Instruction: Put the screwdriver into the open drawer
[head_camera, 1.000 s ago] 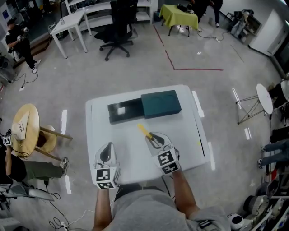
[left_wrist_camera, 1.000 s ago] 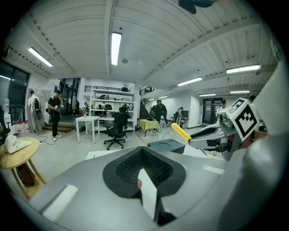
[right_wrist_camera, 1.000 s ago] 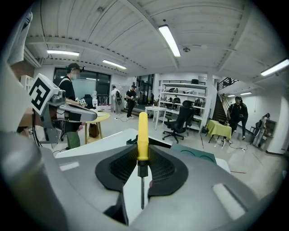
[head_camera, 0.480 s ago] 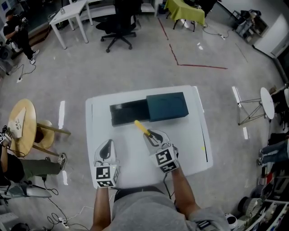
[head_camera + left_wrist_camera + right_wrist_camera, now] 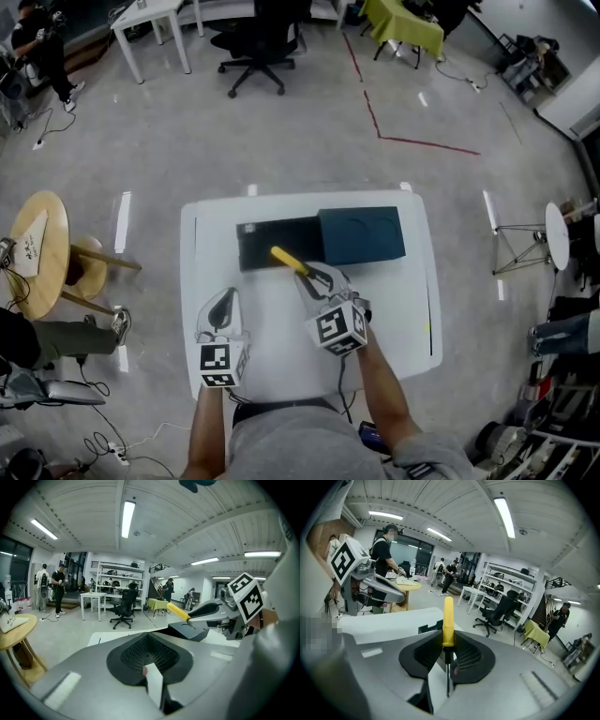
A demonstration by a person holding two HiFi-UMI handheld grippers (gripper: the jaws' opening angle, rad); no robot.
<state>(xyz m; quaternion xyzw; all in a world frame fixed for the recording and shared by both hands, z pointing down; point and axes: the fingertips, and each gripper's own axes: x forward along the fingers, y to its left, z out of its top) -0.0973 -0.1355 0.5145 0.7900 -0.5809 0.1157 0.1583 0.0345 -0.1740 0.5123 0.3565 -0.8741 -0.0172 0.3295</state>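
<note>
You're clamping screwdriver (image 5: 289, 262) shaft in right gripper (image 5: 311, 277), handle pointing at open drawer (image 5: 253, 240), centre frame, for drop-in; left gripper (image 5: 223, 311) idling closed, empty, lower left.

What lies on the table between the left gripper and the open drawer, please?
Nothing: the head view shows only bare white table between the left gripper and the open drawer.

Screwdriver (image 5: 448, 620): glossy yellow plastic handle w/ thin metal shaft. Drawer (image 5: 262, 239) dark matt. Table (image 5: 278, 323) smooth white.
</note>
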